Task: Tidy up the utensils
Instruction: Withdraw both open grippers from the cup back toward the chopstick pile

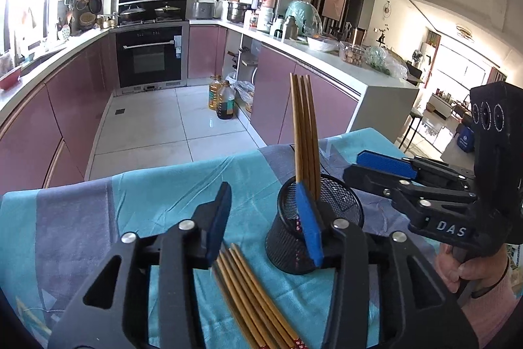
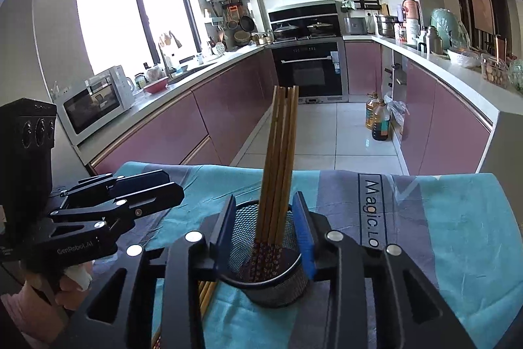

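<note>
A black mesh cup point(image 1: 315, 234) stands on the blue cloth and holds several upright wooden chopsticks point(image 1: 304, 133). It also shows in the right wrist view point(image 2: 264, 264) with the chopsticks point(image 2: 281, 159). My left gripper point(image 1: 264, 224) is open above a loose bundle of chopsticks point(image 1: 255, 300) lying on the cloth left of the cup. My right gripper point(image 2: 264, 234) is open, its jaws standing on either side of the cup. From the left wrist view my right gripper point(image 1: 385, 169) reaches in from the right behind the cup.
The table is covered by a blue and grey cloth point(image 2: 441, 234); its far edge drops to a tiled kitchen floor point(image 1: 157, 126). Pink cabinets point(image 2: 202, 126) and counters line both sides. Oil bottles point(image 1: 222, 100) stand on the floor.
</note>
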`<state>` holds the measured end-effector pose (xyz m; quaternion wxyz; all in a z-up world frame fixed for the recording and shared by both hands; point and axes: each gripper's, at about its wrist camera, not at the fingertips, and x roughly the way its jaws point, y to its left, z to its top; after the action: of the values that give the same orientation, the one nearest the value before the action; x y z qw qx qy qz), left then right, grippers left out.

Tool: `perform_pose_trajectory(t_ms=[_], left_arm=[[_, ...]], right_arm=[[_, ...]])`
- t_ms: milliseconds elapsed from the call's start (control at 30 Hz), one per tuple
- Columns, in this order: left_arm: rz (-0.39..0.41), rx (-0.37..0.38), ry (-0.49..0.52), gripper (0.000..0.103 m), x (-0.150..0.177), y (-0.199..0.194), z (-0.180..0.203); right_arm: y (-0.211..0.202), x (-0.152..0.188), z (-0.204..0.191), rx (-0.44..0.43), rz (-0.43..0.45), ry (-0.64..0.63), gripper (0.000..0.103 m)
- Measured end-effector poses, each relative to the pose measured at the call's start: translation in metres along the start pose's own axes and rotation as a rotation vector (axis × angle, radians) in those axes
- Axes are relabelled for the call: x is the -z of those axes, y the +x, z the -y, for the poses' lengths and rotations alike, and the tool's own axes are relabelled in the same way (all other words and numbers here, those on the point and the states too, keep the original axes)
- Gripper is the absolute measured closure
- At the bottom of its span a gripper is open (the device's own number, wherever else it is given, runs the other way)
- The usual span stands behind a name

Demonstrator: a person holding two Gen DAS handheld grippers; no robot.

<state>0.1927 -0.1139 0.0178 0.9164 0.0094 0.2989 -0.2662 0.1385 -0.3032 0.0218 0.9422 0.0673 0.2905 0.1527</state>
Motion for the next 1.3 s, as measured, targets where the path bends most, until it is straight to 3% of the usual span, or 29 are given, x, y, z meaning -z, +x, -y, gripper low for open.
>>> perform_pose_trajectory(t_ms=[200,367,467,667,867,1200,1300], left_arm=[[0.034,-0.071,-0.021,0.035,0.033,-0.029,-0.020],[-0.018,-0.151,-0.017,0.019,0.067,-0.032,-0.032],[-0.065,-0.205,0.005,0.016,0.088,-0.028,-0.033],[-0.153,-0.242,0.010,0.016,0.119,-0.019,-0.038],[-0.203,-0.243,0.013,0.019,0.127,-0.007,-0.035],[-0.258,-0.237,0.033,0.022,0.127,0.012,-0.030],[-0.267,-0.233,0.033,0.024,0.126,0.016,-0.029]], right_arm=[[-0.029,0.031,-0.032,-0.093,0.028,-0.090,0.045],[-0.012,0.066,-0.050,-0.099,-0.073,-0.115,0.041],[0.008,0.084,-0.050,-0.097,-0.143,-0.083,0.040],[0.034,0.102,-0.053,-0.047,-0.222,-0.052,0.035],[0.042,0.106,-0.057,-0.010,-0.239,-0.053,0.028],[0.053,0.106,-0.055,0.037,-0.261,-0.048,0.028],[0.054,0.106,-0.055,0.040,-0.265,-0.055,0.032]])
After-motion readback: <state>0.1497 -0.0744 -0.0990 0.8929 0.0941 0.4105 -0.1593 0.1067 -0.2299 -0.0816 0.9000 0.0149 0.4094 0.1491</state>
